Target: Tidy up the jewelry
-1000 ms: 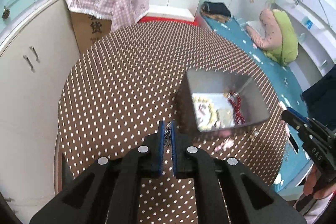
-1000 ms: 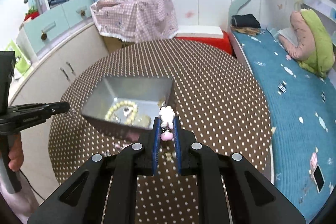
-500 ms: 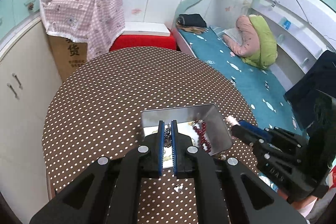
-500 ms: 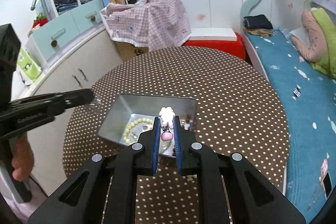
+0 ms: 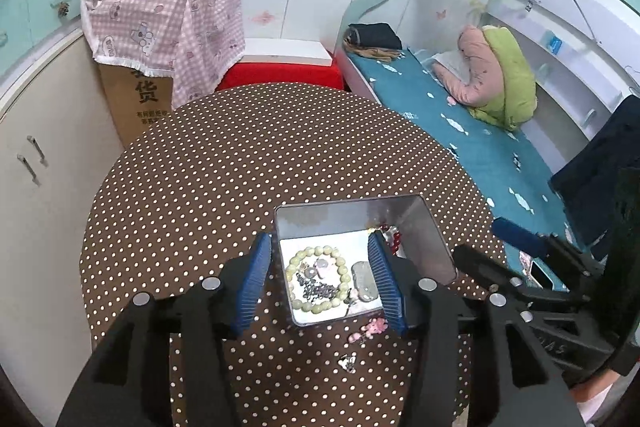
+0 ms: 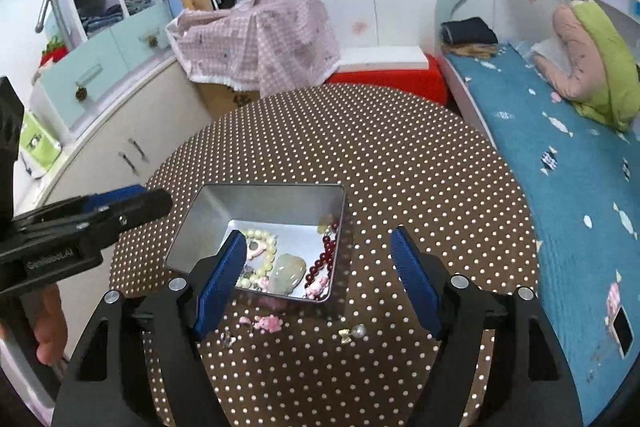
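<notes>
A silver metal tin [image 5: 416, 227] [image 6: 208, 223] stands on the brown polka-dot table. It holds a pale green bead bracelet [image 5: 340, 267], a dark chain [image 5: 318, 290], a jade pendant [image 6: 286, 273], red beads [image 6: 324, 255] and a pink charm [image 6: 318, 285]. My left gripper [image 5: 322, 277] is open and empty above the tin. My right gripper [image 6: 320, 277] is open and empty over the tin's near right corner. On the table in front of the tin lie a pink piece [image 5: 374, 327] [image 6: 268, 323], a small silver piece [image 5: 347, 363] [image 6: 228, 339] and a pearl earring [image 6: 354, 331].
The round table [image 5: 240, 167] fills the middle. White cabinets [image 5: 36, 155] stand on the left, a blue bed [image 6: 560, 163] on the right. A cardboard box under a pink checked cloth [image 5: 168, 23] and a red stool [image 5: 280, 75] stand behind the table.
Both grippers have opened over the tin. The dark chain has dropped from my left gripper into the tin, and the pink-and-white charm has dropped from my right gripper into it.
</notes>
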`<state>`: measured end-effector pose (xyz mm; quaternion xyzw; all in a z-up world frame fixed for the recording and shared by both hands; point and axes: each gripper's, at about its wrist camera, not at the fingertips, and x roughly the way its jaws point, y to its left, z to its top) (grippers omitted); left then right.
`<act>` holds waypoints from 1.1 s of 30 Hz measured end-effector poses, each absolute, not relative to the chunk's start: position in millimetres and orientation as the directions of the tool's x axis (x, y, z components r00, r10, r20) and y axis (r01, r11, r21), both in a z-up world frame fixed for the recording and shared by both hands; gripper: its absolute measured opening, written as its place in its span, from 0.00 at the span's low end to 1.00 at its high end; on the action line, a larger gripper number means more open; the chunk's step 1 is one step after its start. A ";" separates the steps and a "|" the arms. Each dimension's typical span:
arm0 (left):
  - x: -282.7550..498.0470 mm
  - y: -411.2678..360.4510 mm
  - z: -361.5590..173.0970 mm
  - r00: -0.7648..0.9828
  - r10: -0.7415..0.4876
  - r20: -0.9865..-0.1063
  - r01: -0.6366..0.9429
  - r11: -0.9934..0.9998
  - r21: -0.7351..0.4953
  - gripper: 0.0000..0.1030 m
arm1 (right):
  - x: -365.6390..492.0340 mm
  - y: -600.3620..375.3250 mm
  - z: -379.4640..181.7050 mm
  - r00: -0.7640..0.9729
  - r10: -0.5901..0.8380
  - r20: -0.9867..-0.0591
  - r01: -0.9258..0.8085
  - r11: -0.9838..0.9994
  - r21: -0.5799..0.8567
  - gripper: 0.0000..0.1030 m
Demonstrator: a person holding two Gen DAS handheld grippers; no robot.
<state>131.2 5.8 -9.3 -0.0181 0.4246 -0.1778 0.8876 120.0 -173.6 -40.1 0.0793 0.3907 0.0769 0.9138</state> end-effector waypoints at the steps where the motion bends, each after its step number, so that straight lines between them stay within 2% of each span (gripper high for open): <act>1: 129.9 6.6 -10.2 0.576 -0.328 -0.749 0.297 0.937 -0.182 0.47 | 119.2 -173.5 -40.2 0.680 0.200 -0.706 -0.081 0.977 0.199 0.70; 16: 104.1 18.3 -30.0 0.546 -0.292 -0.785 0.269 0.949 -0.166 0.47 | 101.1 -200.6 -56.7 0.655 0.141 -0.742 -0.006 0.983 0.181 0.70; 33: 81.9 9.9 -89.1 0.395 -0.281 -0.875 0.278 0.944 -0.177 0.47 | 78.7 -199.4 -119.2 0.556 0.105 -0.824 -0.009 0.993 0.120 0.70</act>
